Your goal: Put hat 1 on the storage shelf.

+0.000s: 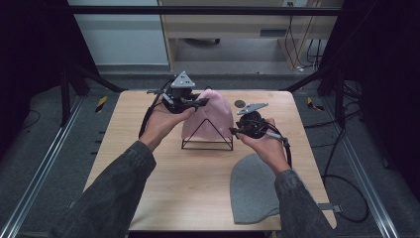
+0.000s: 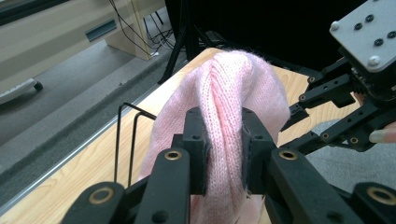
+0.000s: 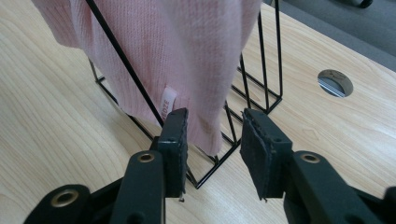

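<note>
Pink knit hat [image 1: 210, 116]: centre of frame, draped over black wire rack [image 1: 207, 140] on wooden table [image 1: 188, 183]. Left gripper [image 2: 224, 149]: jaws pinching a fold of its crown. Right gripper [image 3: 212, 149]: jaws spread around its lower hem. Grey hat [image 1: 252, 191]: flat, lower right.

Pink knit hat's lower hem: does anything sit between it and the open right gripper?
Yes. In the right gripper view, the right gripper is open at the pink hat's hem, and the black wire rack has a slanted rod crossing the fabric just ahead of the jaws.
</note>
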The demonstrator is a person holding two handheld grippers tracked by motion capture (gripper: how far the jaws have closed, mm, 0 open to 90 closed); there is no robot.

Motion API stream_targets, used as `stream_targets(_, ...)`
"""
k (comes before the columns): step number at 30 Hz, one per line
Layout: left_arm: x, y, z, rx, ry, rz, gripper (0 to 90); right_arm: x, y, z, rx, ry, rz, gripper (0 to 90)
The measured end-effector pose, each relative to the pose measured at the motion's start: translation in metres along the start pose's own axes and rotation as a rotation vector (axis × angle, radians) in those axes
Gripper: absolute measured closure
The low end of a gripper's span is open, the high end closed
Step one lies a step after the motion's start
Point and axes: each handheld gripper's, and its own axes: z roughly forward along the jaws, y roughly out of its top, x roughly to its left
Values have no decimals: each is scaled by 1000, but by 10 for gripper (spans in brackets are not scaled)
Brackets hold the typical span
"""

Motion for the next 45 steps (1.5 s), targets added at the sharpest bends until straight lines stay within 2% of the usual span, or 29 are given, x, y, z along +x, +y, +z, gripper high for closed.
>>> stream_targets(14, -4, -16, 10, 45, -15, -8, 752, -8, -11, -13, -12, -43, 19, 511)
stream_targets(21, -5, -20, 12, 71, -16, 0, 750, -13, -18, -18, -1, -58, 31, 489)
stream_targets(27, -3, -24, 12, 69, -21, -14, 749, -16, -21, -22, -7, -61, 41, 485)
stream_targets(32, -3, -30, 16, 90, -31, -21, 745, -19, -24, -22, -1, -68, 45, 483)
stream_targets(36, -3, -32, 17, 82, -25, -30, 739, -21, -26, -23, 2, -73, 52, 481)
stream_targets(40, 0, -35, 14, 61, -43, -84, 664, -25, -30, -27, 6, -84, 60, 473)
stream_targets(45, -1, -34, 2, 30, -31, -86, 560, -31, -36, -34, 10, -101, 71, 464)
